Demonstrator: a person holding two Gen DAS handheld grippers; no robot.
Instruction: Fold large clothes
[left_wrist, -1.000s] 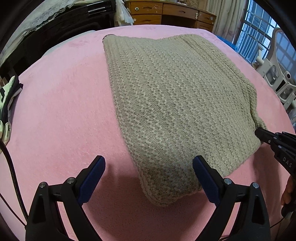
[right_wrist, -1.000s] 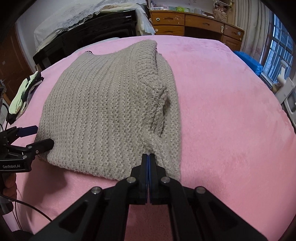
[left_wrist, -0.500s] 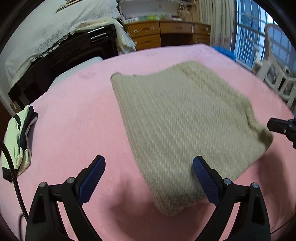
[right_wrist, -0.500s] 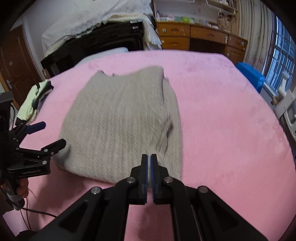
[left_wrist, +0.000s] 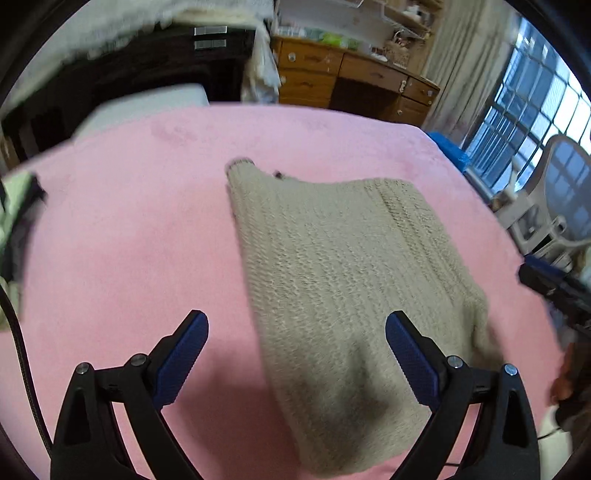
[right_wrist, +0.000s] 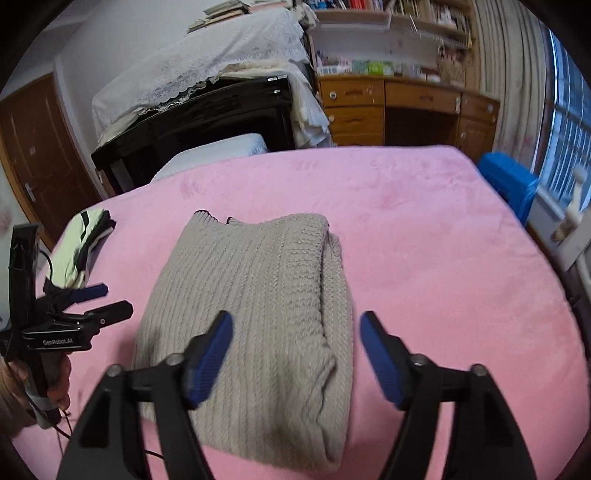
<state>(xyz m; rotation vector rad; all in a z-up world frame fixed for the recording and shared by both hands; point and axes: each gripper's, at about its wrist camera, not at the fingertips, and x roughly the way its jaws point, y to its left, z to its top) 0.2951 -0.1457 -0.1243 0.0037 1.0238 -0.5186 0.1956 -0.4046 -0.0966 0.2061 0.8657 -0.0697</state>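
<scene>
A beige knitted sweater (left_wrist: 343, 280) lies folded into a rectangle on the pink bed cover (left_wrist: 129, 240); it also shows in the right wrist view (right_wrist: 258, 306). My left gripper (left_wrist: 295, 343) is open and empty, raised above the sweater's near left corner. It shows from the side at the left of the right wrist view (right_wrist: 99, 302). My right gripper (right_wrist: 295, 339) is open and empty, raised above the sweater's near right edge. Its dark body shows at the right edge of the left wrist view (left_wrist: 554, 288).
A small pile of green and black clothes (right_wrist: 86, 243) lies at the bed's left edge. A black piano (right_wrist: 207, 114) under a white lace cloth and a wooden desk (right_wrist: 402, 107) stand behind the bed. A blue bin (right_wrist: 506, 184) and a chair (left_wrist: 554, 199) stand by the window.
My right gripper has opened and let go of the sweater's edge. Both grippers have lifted up and back from the sweater, which now lies flat and further away.
</scene>
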